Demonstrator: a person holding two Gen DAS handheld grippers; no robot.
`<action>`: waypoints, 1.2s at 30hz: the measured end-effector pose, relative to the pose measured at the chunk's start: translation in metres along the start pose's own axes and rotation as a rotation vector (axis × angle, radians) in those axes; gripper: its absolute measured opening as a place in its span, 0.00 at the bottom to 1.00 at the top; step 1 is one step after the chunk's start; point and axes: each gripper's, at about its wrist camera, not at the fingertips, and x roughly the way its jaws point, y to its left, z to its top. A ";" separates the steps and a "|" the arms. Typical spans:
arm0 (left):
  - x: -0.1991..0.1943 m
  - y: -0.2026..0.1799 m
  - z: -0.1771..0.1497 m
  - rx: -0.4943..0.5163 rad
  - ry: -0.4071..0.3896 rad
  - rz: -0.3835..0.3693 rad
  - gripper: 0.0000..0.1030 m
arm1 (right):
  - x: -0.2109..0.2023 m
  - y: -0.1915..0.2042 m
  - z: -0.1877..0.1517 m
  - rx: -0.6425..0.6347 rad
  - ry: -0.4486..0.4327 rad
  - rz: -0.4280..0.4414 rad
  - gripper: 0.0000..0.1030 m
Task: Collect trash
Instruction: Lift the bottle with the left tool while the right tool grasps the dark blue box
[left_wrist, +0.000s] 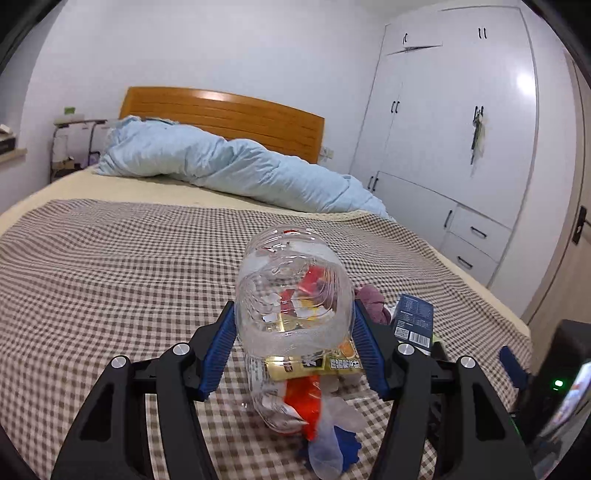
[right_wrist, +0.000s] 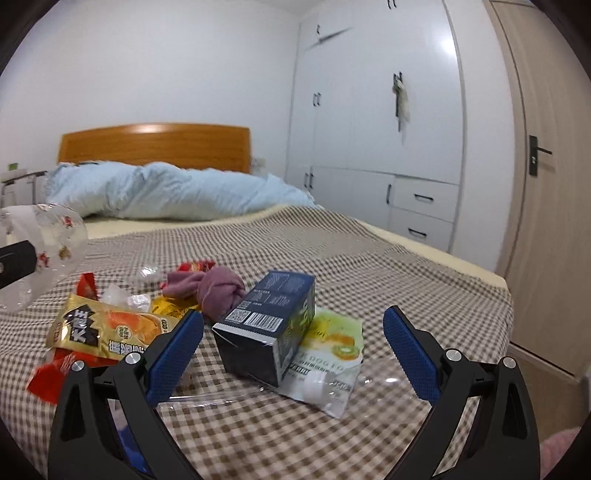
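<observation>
Gripping a clear plastic bottle (left_wrist: 291, 291) between their blue pads, my left tongs (left_wrist: 295, 332) hold it lifted above the checked bedspread (left_wrist: 110, 266), its base turned toward the camera. Beneath it lie a yellow snack packet (left_wrist: 314, 363), a red wrapper (left_wrist: 306, 402) and a scrap of pale film with a blue piece (left_wrist: 332, 439). My right tongs (right_wrist: 291, 350) stand spread wide, pinching nothing, low over the same bed. Between their pads sits a dark blue carton (right_wrist: 269, 325) tipped on its side, lying partly on a green-and-white pouch (right_wrist: 328, 354) with a white cap. Left of the carton is a purple sock (right_wrist: 218, 291), balled up, with the yellow snack packet and red wrappers (right_wrist: 86, 286) scattered beyond; a crumpled clear wrapper (right_wrist: 147, 273) lies farther back. A light blue duvet (right_wrist: 166, 192) is bunched against the wooden headboard (right_wrist: 155, 146), and white wardrobes (right_wrist: 376, 122) line the wall to the right.
</observation>
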 end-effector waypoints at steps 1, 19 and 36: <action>0.002 0.003 0.001 0.002 0.004 0.000 0.57 | 0.003 0.005 0.000 0.002 0.009 -0.008 0.91; 0.011 0.019 -0.002 -0.045 0.005 0.014 0.57 | 0.077 0.039 0.002 0.149 0.324 -0.244 0.91; 0.024 0.011 -0.002 -0.058 0.014 0.020 0.57 | 0.101 0.036 -0.010 0.158 0.430 -0.251 0.58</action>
